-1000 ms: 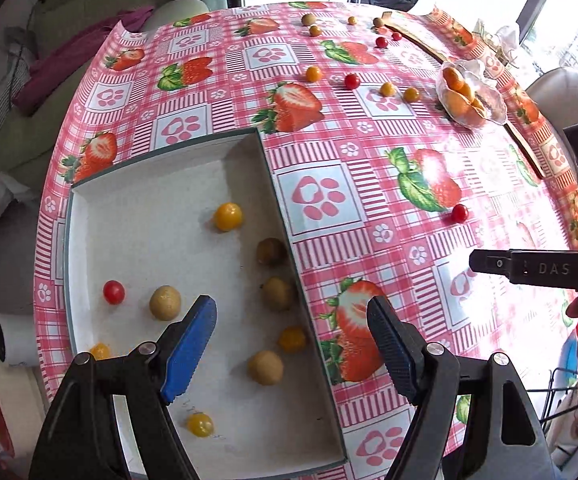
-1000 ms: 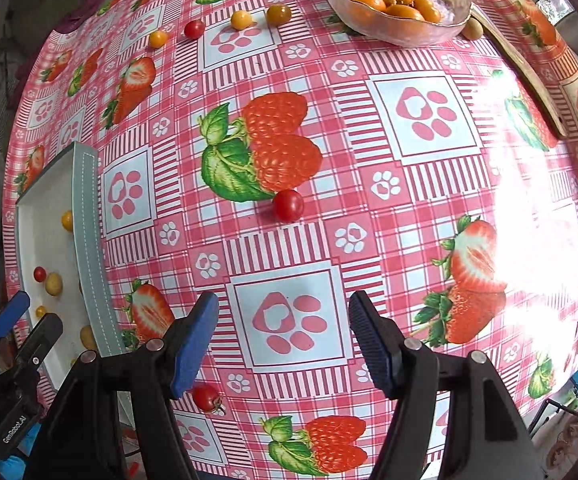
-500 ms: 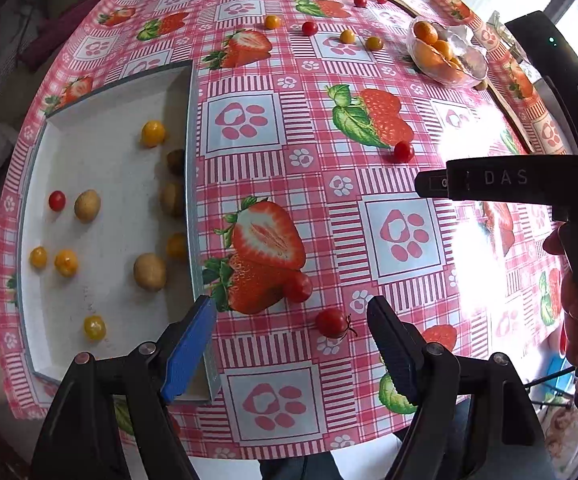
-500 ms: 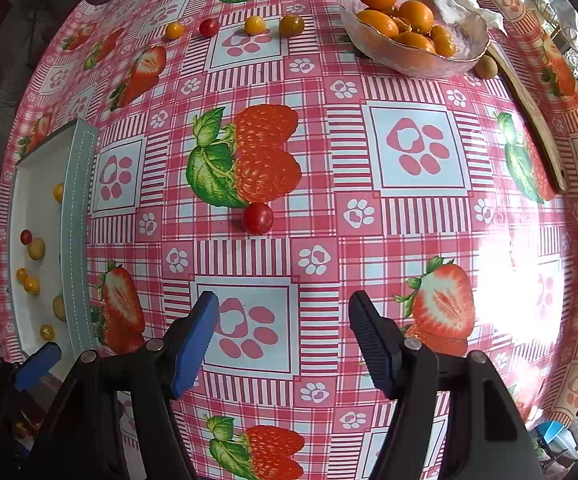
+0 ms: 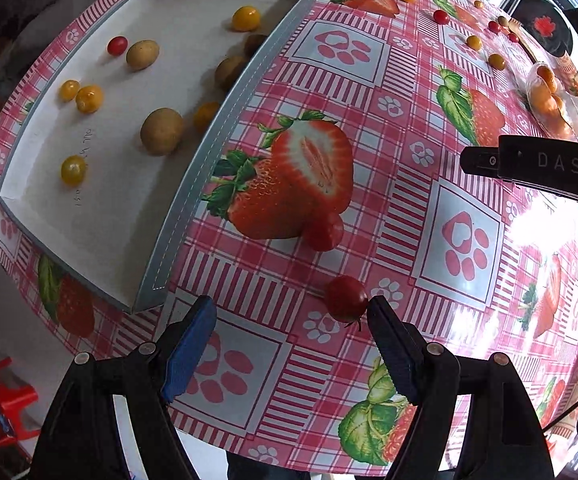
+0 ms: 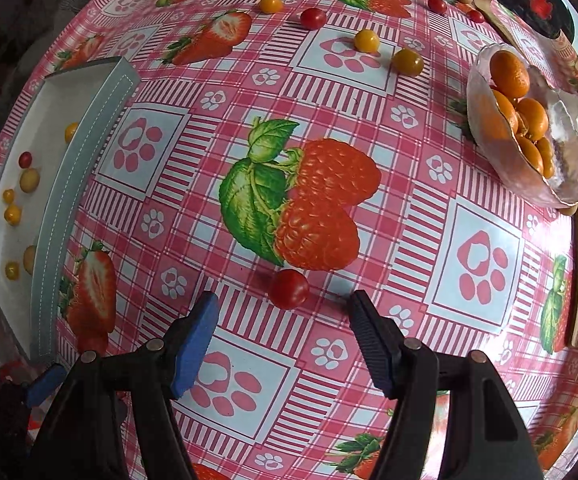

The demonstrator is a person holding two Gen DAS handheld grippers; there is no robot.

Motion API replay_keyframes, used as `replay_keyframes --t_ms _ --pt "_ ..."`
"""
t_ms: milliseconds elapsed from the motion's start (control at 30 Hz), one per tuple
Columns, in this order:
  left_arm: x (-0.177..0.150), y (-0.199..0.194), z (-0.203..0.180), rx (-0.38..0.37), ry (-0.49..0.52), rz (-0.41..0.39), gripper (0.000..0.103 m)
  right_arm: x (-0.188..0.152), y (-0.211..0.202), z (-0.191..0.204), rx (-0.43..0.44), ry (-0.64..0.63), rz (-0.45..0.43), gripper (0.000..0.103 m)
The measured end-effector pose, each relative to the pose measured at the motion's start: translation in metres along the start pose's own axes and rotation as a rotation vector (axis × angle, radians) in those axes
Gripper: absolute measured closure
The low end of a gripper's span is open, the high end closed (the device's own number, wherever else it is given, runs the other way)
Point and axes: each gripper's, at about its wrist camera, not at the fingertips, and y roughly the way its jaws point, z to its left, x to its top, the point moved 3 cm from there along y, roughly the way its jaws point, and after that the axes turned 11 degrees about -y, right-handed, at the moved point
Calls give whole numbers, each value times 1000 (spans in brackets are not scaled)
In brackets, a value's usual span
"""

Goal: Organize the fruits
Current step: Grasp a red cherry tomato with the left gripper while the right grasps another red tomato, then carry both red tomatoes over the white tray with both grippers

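Glossy pink checked oilcloth with printed strawberries and paw marks covers the bench (image 5: 389, 184). At ten o'clock in the left wrist view lies a shallow grey-rimmed white tray (image 5: 225, 120) holding round fruit: one red, about six yellow, four dull brown visible. Left gripper (image 5: 289, 324) stands spread and empty, a stemmed cherry tomato (image 5: 345, 295) just beside its right finger. Right gripper (image 6: 283, 322), also spread and empty, has a smooth red cherry tomato (image 6: 289, 289) at twelve o'clock just beyond its tips. At two o'clock sits a clear glass bowl (image 6: 569, 184) of kumquats.
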Motion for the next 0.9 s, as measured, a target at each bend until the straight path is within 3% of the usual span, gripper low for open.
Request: replay_keyframes --t_ms 67,167,267,333,400,467,533,900 --pt "-1 3 -2 4 -11 -1 24 3 2 5 -17 -25 -10 35" --pt "-2 6 -2 12 -35 0 24 8 3 11 -60 -36 -10 48" --pt "-4 5 -3 17 -39 -4 27 9 4 10 -74 -21 -8 65" --pt "-3 3 -5 19 -39 -12 34 9 3 6 -69 -18 -7 81" --pt "1 3 -12 17 -43 -15 40 11 3 5 -57 -21 -4 82" --pt "5 1 -22 11 -31 -24 54 8 -2 -7 -34 -14 -6 82" --pt "8 0 -31 -2 -6 -27 79 3 -3 -13 6 7 -6 83" --pt "0 -23 -24 -116 -18 12 81 -45 -26 -24 125 79 10 83"
